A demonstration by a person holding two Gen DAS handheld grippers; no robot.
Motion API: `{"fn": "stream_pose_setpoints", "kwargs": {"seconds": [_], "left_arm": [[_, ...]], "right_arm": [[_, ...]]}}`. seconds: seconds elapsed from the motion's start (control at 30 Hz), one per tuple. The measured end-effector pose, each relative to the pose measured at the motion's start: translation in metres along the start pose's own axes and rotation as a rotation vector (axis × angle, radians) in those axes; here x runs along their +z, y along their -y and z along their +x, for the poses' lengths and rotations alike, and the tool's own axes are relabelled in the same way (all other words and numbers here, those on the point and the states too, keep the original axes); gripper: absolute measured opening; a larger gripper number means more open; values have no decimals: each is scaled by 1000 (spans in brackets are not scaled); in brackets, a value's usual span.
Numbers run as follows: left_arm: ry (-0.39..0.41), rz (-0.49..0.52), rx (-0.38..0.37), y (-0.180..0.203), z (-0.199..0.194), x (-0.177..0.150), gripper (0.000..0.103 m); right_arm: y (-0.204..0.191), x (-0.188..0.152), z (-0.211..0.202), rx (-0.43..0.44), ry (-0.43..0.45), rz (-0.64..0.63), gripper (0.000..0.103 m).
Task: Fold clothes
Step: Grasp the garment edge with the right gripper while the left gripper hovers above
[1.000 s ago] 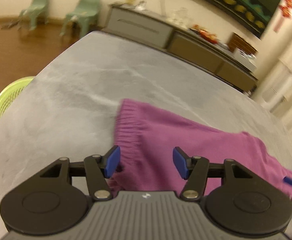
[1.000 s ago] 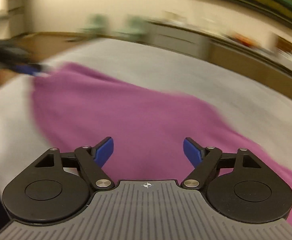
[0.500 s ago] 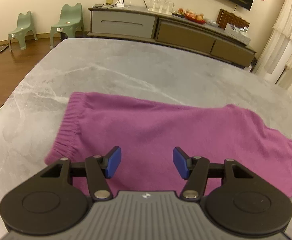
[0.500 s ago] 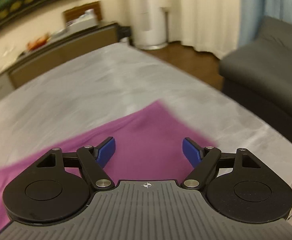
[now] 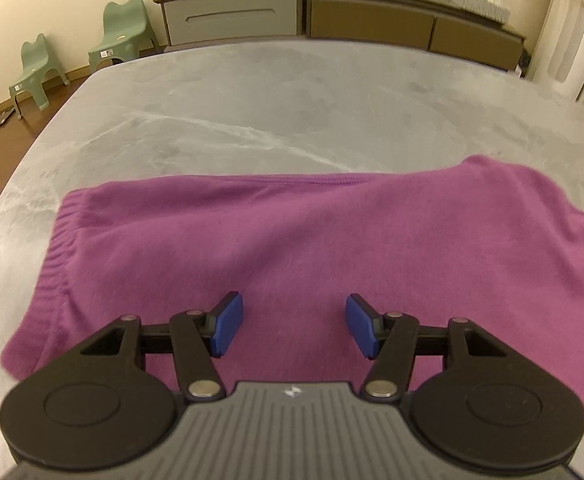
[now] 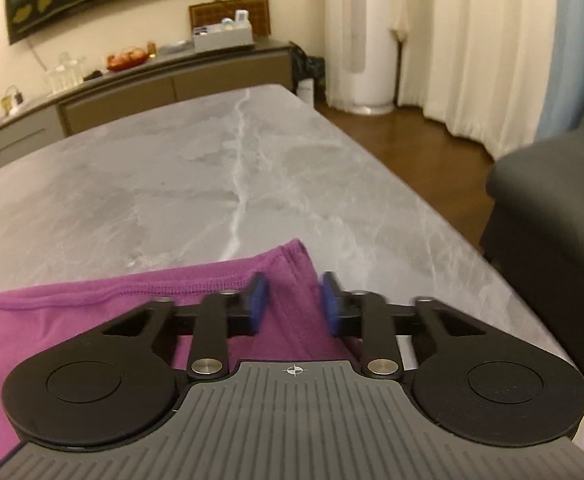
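A purple garment [image 5: 292, 240] lies spread flat on the grey marble table [image 5: 252, 120], its ribbed elastic band at the left. My left gripper [image 5: 293, 328] hovers open over the garment's near edge, nothing between its blue pads [image 5: 228, 324]. In the right wrist view the garment's right corner [image 6: 288, 264] bunches up between the jaws of my right gripper [image 6: 292, 304]. Those jaws are closing, and the fabric fills the gap from pad to pad.
A long low sideboard [image 5: 331, 20] with dishes and fruit runs behind the table. Two green child chairs [image 5: 124, 28] stand at the back left. A dark sofa [image 6: 551, 208] and white curtains [image 6: 471, 40] lie beyond the table's right edge [image 6: 431, 200].
The right gripper swung from the garment's middle to its right corner and narrowed its jaws around it. The left gripper shifted from the elastic band towards the garment's middle, still open.
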State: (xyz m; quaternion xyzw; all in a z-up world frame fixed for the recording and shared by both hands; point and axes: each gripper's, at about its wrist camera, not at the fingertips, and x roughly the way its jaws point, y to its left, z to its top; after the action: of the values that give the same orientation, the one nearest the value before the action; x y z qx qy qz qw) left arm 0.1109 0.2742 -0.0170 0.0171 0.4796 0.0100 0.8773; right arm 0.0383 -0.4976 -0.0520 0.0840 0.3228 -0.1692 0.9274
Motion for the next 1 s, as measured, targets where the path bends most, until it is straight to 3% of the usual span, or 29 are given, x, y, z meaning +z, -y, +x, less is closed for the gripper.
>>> {"fn": "stream_pose_setpoints", "kwargs": {"seconds": [0.17,0.27,0.63,0.67,0.7,0.73,0.8,0.87,0.9,0.93,1.0], "left_arm": [[1,0,-4,0,2,2,61],[3,1,-5,-3,2,1,61],[17,-26,15,-6,0,-1,62],[18,-26,16,-6,0,-1,62],[19,-25,16,-6,1,-1,62],[19,-24,16,-7,1,-1,62],[20,-20,14,-8,2,-1,62],[20,-19,13,-7,2,-1,62],[21,-17,14,-7,2,-1,62],[21,-15,13,-7,2,-1,62],[22,-12,12,-8,2,-1,62]], "right_arm": [[7,4,-6,33,18,31,21],[11,10,-11,48,59,76,4],[9,24,-11,13,132,146,1],[8,23,-11,20,128,148,7],[8,22,-11,28,119,146,21],[7,21,-11,36,111,145,47],[-1,16,-3,31,66,95,63],[-9,12,5,17,22,36,55],[-13,11,10,10,-2,8,24],[-14,11,9,9,0,2,9],[-13,14,5,10,20,8,6]]}}
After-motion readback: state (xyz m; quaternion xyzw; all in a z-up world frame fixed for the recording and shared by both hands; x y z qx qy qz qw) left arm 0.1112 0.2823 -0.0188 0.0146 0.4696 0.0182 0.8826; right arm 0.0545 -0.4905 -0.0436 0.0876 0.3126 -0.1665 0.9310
